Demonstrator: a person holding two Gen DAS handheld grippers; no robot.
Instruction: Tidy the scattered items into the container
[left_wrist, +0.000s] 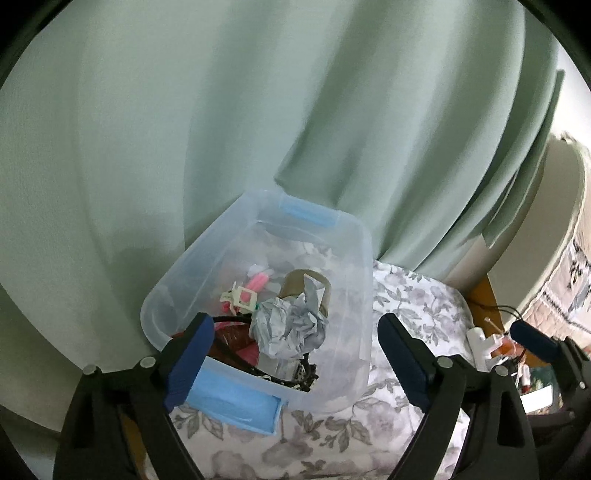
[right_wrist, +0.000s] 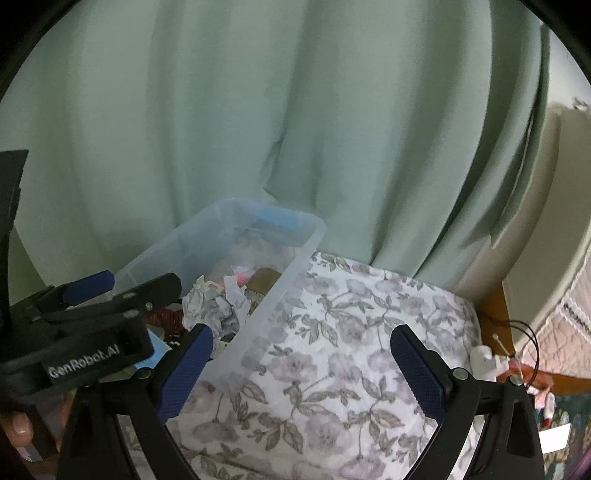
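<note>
the clear bin sits on the floral cloth that covers the worktop, up at the far left corner, right against the green curtain. it has a blue latch on its far end and another one on its near end. inside lie a crumpled paper ball, a brown tape roll behind it, a white clip, something pink and some dark red stuff low at the near side; i cannot tell what the last two are.

the left hand-held gripper hangs over the near end of the bin, released, its blue pads wide apart with nothing between them. its left pad shows in front of the bin's near left corner, its right pad over the cloth just beside the bin's right wall.

the right hand-held gripper is also released and holds nothing. it hovers over the bare cloth to the right of the bin, its left pad near the bin's near right corner. in its view the left hand-held gripper comes in from the left edge, over the bin's near end.

past the right edge of the cloth, bare wood shows, with a small white thing and a black cord on it.
</note>
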